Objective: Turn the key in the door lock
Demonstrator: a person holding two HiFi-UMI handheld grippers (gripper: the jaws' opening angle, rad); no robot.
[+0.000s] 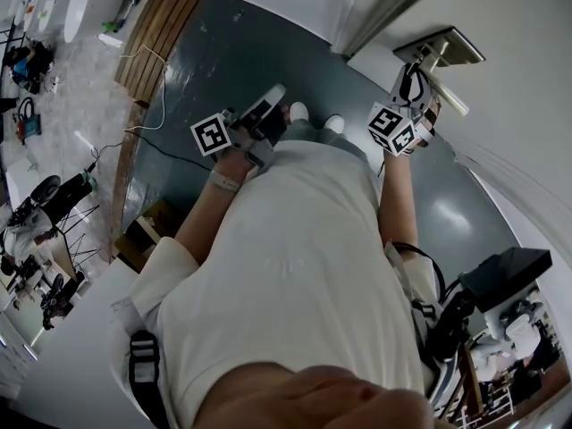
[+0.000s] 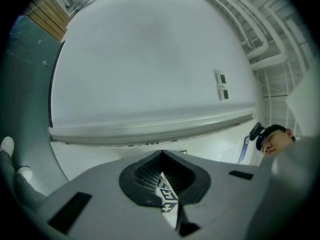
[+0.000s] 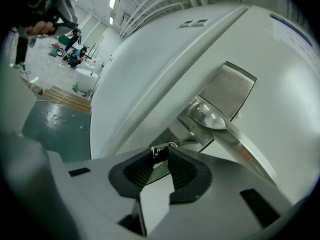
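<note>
- The lock plate (image 3: 227, 89) sits on the door (image 3: 285, 99).
- The handle (image 3: 220, 121) juts out from the lock plate.
- The key (image 3: 160, 150) is just beside the handle's base, between the right gripper (image 3: 161, 156) fingers.
- The left gripper (image 1: 273, 96) hangs well left of the lock plate, clear of the door.

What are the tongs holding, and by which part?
Right tongs pinch the key by its head, below the door handle. Left tongs: nothing.
</note>
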